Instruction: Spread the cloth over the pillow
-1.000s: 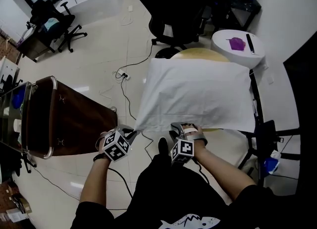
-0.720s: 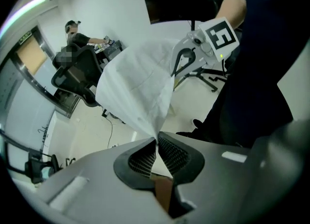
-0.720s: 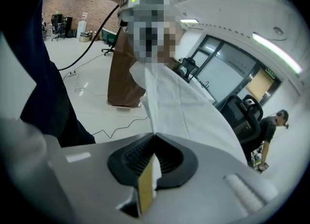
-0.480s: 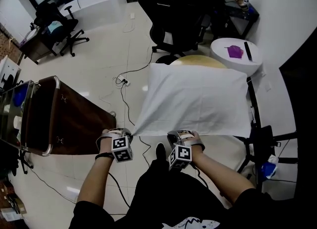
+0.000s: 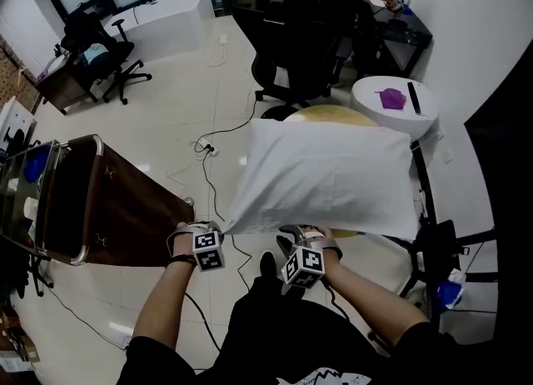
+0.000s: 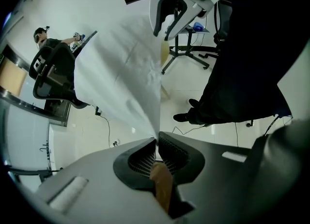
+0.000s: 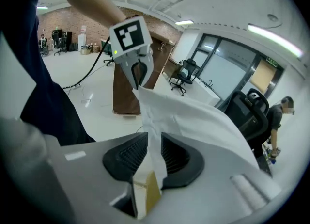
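Observation:
A white cloth point(image 5: 333, 175) lies spread and puffed over the pillow on a stand; the pillow itself is hidden, and only a tan rounded rim point(image 5: 333, 112) shows at the far edge. My left gripper point(image 5: 215, 229) holds the near left corner; in the left gripper view its jaws point(image 6: 157, 143) are shut on the cloth point(image 6: 121, 82). My right gripper point(image 5: 293, 232) is at the near edge, further right. In the right gripper view its jaws point(image 7: 154, 145) are opening, with a fold of cloth point(image 7: 193, 121) standing loosely between the pads. Each gripper sees the other: right gripper point(image 6: 172, 12), left gripper point(image 7: 138, 75).
A brown cabinet point(image 5: 108, 200) stands to the left, close to my left hand. A black office chair point(image 5: 291, 42) is beyond the cloth. At the far right, a white round table point(image 5: 391, 100) carries a purple object. A cable point(image 5: 208, 137) trails on the floor. A person works at the back.
Both grippers and the cloth's near edge have shifted slightly forward, toward the stand. The cloth stays stretched between them.

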